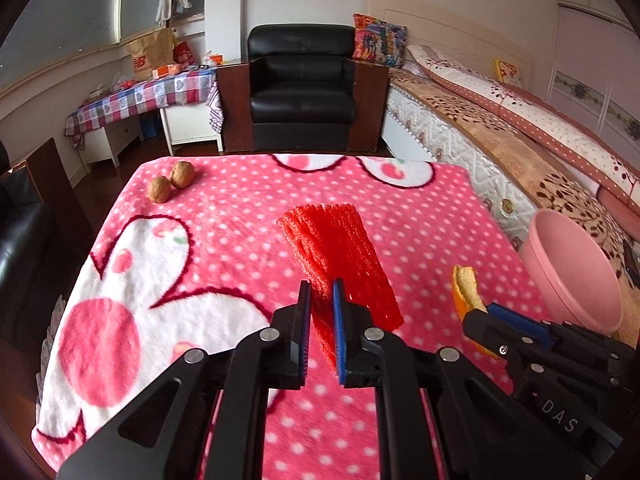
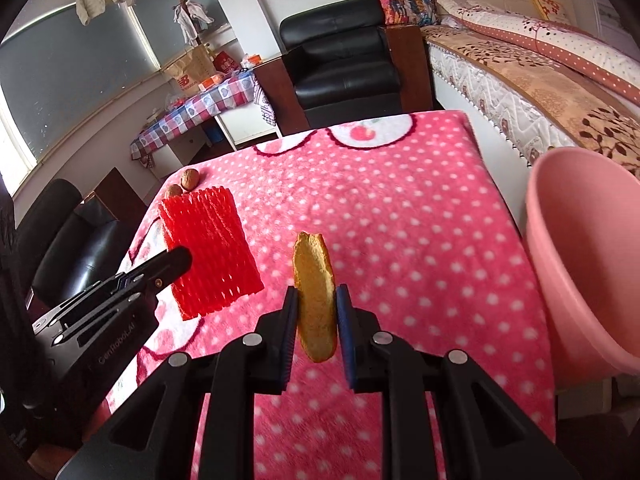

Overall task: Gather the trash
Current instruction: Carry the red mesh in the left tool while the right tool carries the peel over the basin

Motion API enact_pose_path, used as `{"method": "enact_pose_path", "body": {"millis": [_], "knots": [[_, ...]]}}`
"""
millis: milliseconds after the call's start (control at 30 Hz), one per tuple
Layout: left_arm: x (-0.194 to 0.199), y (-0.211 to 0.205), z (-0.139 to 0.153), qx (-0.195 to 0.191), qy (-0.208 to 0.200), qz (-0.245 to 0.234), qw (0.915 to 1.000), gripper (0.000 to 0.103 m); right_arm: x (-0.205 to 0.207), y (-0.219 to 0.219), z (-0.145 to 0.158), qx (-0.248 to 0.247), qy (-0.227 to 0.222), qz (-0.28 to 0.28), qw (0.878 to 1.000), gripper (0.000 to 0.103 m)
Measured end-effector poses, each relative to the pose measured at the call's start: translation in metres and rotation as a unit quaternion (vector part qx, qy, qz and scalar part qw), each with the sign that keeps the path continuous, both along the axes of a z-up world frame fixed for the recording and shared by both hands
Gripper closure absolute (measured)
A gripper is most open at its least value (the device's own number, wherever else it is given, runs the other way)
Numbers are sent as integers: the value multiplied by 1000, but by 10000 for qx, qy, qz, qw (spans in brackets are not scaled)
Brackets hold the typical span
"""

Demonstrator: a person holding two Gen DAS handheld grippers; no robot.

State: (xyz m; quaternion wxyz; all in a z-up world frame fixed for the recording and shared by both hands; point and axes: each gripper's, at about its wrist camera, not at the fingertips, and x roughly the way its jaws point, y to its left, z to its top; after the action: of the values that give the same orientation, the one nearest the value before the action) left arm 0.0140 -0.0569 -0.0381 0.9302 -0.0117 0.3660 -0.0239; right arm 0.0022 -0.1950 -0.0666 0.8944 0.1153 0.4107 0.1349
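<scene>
My left gripper point(image 1: 321, 292) is shut on a red foam fruit net point(image 1: 336, 252) and holds it upright above the pink polka-dot blanket point(image 1: 240, 240). The net also shows in the right wrist view point(image 2: 212, 252), with the left gripper point(image 2: 176, 260) clamped on its lower left edge. My right gripper point(image 2: 316, 300) is shut on an orange peel point(image 2: 314, 292), lifted off the blanket. The peel also shows in the left wrist view point(image 1: 466, 286), with the right gripper point(image 1: 480, 314) below it. A pink bin point(image 2: 580, 248) stands at the right, off the table edge; it also shows in the left wrist view point(image 1: 572, 268).
Two walnuts point(image 1: 172, 184) lie at the blanket's far left corner; they also show in the right wrist view point(image 2: 184, 184). A black armchair point(image 1: 302, 84) stands behind the table, a bed point(image 1: 500, 120) to the right, and a checked side table point(image 1: 140, 96) at the far left.
</scene>
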Motion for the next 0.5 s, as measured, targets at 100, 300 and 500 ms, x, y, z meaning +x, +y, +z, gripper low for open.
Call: {"method": "enact_pose_path", "body": {"millis": [100, 300, 500], "knots": [[-6, -13, 0, 24, -10, -127, 9999, 93, -10, -10, 1, 13, -11, -103, 9999, 84], [-15, -38, -1, 57, -17, -380, 9993, 93, -23, -31, 3, 19, -33, -311, 9995, 84], [-20, -54, 3, 42, -59, -552, 9984, 93, -32, -47, 12, 33, -154, -462, 9988, 84]]}}
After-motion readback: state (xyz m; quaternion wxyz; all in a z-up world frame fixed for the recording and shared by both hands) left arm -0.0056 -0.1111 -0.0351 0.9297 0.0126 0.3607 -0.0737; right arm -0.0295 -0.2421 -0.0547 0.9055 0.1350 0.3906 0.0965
